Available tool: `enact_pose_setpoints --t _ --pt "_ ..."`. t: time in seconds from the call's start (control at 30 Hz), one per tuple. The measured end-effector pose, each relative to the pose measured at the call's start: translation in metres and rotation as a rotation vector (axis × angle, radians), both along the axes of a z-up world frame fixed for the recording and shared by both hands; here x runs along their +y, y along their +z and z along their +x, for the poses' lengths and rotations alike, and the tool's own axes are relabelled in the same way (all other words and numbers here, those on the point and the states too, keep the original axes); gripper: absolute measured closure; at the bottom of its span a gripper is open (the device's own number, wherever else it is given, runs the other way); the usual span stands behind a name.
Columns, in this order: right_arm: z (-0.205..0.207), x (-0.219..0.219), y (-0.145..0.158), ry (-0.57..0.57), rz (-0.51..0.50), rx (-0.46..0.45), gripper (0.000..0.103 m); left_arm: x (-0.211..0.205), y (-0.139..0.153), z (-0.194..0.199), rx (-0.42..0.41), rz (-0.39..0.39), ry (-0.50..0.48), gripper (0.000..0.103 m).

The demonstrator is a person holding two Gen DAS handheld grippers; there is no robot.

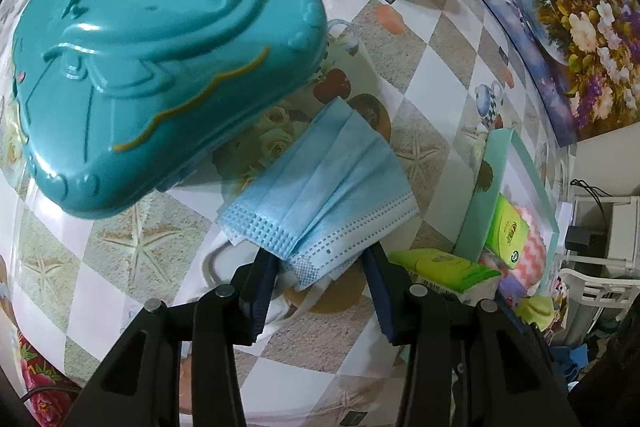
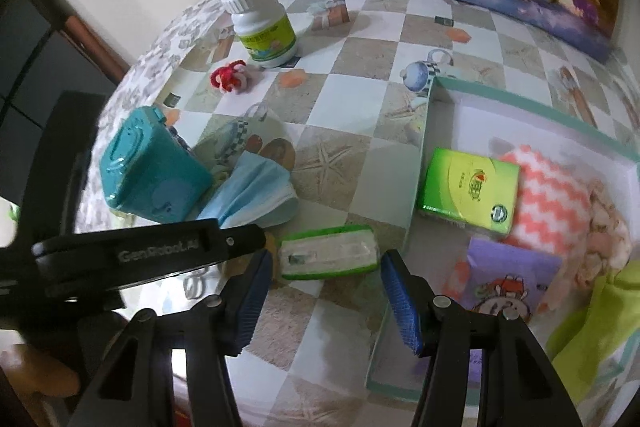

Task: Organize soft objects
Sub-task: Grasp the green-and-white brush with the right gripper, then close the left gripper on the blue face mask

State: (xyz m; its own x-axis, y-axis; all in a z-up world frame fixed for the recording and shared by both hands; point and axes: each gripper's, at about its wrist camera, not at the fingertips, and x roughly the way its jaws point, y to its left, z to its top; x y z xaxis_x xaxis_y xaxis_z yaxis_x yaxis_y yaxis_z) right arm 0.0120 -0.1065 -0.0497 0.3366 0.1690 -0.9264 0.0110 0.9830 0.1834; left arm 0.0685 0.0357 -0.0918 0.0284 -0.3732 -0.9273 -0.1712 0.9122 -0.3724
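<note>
The sorting is part done: a tissue pack (image 2: 468,189), a zigzag cloth (image 2: 548,203) and other soft items already lie in the box (image 2: 424,147). The left gripper (image 1: 320,267) pinches the near corner of the face mask (image 1: 320,199), whose long axis runs from the fingers toward the teal case (image 1: 160,47). The right gripper (image 2: 326,291), fingers spread and empty, frames the tissue packet (image 2: 328,257) lying crosswise on the worktop (image 2: 360,131) beside the box. Next move, by judgement: descend, close across its short side.
</note>
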Motion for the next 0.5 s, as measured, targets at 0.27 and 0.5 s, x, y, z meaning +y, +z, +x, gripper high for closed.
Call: enact_pose_setpoints --t 0.27,0.5 --pt "0.004 0.001 -0.001 0.017 -0.018 -0.022 0.051 -0.002 0.004 0.001 -0.010 0.030 -0.027 0.050" --pt "0.001 -0.004 0.002 -0.008 -0.024 -0.008 0.052 -0.014 0.013 0.001 -0.058 0.109 -0.087 0.048"
